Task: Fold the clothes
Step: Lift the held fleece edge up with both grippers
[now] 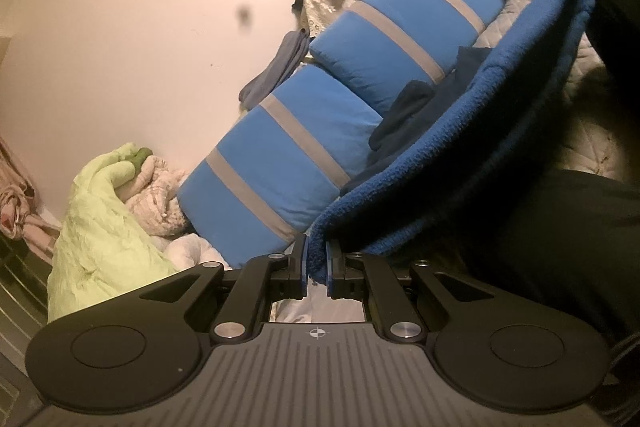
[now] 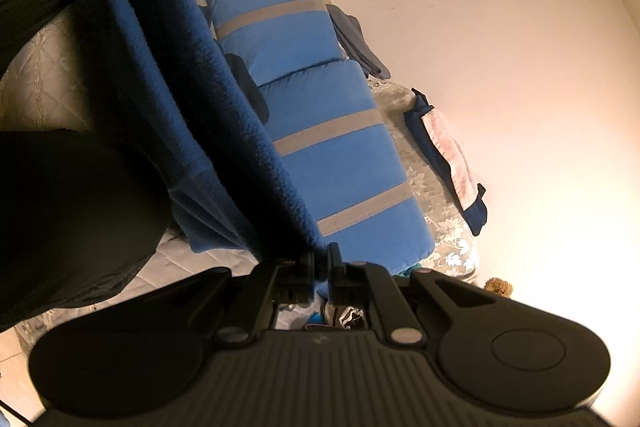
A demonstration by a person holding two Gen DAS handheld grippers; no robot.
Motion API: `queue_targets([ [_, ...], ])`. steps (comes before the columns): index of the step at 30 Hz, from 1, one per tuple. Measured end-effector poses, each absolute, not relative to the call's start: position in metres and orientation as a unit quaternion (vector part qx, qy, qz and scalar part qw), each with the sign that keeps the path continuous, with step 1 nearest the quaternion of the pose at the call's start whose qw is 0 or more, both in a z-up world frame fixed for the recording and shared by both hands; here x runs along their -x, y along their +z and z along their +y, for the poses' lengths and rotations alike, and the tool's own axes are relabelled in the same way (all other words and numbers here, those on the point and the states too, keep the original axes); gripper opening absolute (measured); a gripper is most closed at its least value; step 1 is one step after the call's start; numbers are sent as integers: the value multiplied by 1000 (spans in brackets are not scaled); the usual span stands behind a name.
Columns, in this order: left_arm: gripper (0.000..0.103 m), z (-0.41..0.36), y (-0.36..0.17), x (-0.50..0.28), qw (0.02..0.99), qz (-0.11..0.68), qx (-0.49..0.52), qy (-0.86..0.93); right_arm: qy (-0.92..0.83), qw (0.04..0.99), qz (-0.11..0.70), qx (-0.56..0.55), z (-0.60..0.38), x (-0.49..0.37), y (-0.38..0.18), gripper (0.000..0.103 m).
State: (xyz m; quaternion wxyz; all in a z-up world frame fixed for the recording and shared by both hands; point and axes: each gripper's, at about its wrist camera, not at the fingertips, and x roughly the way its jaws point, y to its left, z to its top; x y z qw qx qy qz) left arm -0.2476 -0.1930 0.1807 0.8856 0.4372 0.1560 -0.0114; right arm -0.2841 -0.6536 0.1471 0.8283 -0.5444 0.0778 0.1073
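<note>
A dark blue fleece garment (image 1: 460, 131) hangs stretched between both grippers above the bed. In the left wrist view my left gripper (image 1: 316, 259) is shut on one corner of its edge, which sweeps up to the upper right. In the right wrist view my right gripper (image 2: 320, 261) is shut on the other end of the blue fleece garment (image 2: 192, 75), whose cloth runs up to the top left. Part of the garment drapes down over the quilted bed cover (image 2: 44, 75).
Two blue pillows with grey stripes (image 1: 280, 163) (image 2: 320, 131) lie along the wall. A light green blanket (image 1: 100, 223) is heaped at one end, with folded clothes (image 2: 448, 155) on the bed's edge. Dark clothing of a person (image 2: 68, 211) fills the near side.
</note>
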Motion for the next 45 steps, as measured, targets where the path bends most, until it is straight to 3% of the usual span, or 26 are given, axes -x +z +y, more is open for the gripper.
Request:
queue_targets([
  [45,10,-176,183,162,839,214,-490,-100,209,798,158,543,-661,169,172,8],
])
